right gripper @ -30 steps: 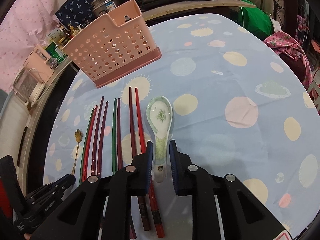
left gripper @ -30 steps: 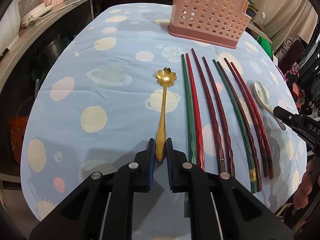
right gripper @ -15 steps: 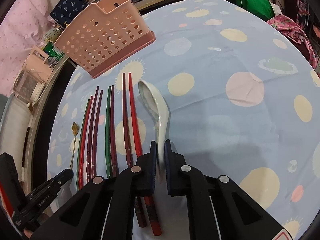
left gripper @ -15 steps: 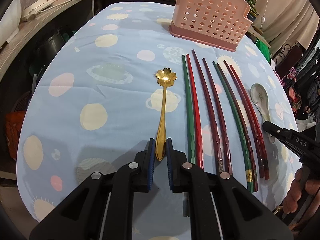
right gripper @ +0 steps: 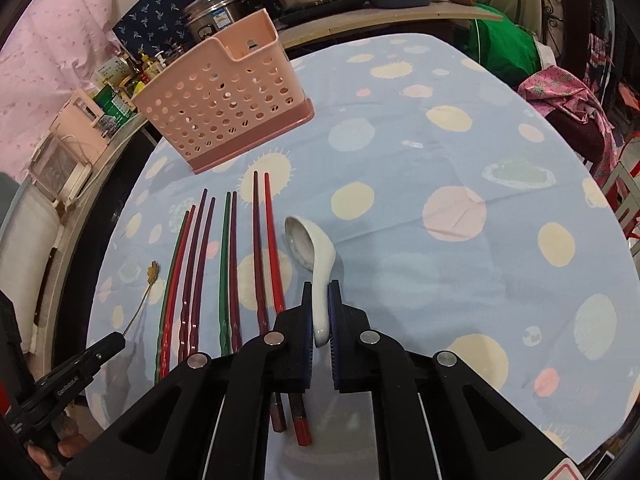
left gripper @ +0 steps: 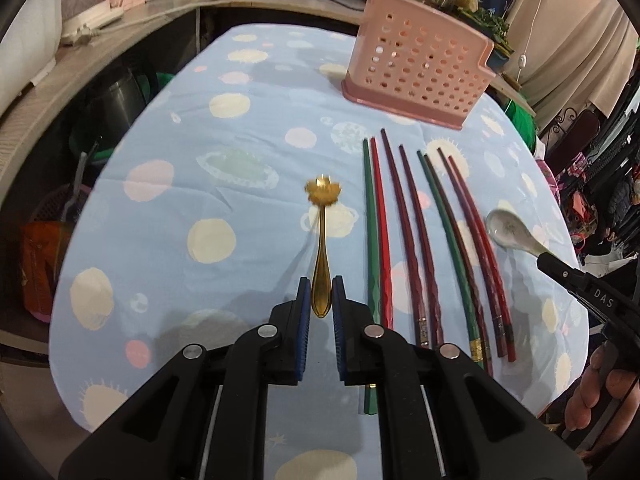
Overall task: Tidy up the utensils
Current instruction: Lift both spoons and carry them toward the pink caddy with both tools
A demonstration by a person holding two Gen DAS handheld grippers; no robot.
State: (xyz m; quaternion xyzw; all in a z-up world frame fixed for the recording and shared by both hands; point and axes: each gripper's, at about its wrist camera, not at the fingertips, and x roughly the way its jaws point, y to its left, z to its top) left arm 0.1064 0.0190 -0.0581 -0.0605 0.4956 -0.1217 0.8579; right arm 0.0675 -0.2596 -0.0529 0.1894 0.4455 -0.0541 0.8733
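My left gripper (left gripper: pixel 321 294) is shut on the handle of a gold flower-shaped spoon (left gripper: pixel 322 236) and holds it lifted above the cloth, bowl pointing away. My right gripper (right gripper: pixel 320 300) is shut on the handle of a white ceramic spoon (right gripper: pixel 310 246), raised and tilted on its side; this spoon also shows in the left wrist view (left gripper: pixel 510 230). Several red, maroon and green chopsticks (left gripper: pixel 416 232) lie in a row on the table between the two spoons. A pink perforated utensil basket (left gripper: pixel 420 68) stands at the far side, also in the right wrist view (right gripper: pixel 224 100).
The round table wears a blue cloth with pastel dots (left gripper: pixel 224 160). A counter with pots, jars and appliances (left gripper: pixel 120 12) curves behind it. Dark bins and clutter (left gripper: pixel 100 104) sit below the table's left edge; fabric and chairs (right gripper: pixel 568 100) stand at the right.
My right gripper closed on the ceramic spoon and lifted it, turning it on its side. My left gripper raised the gold spoon off the cloth. The basket looks nearer in both views.
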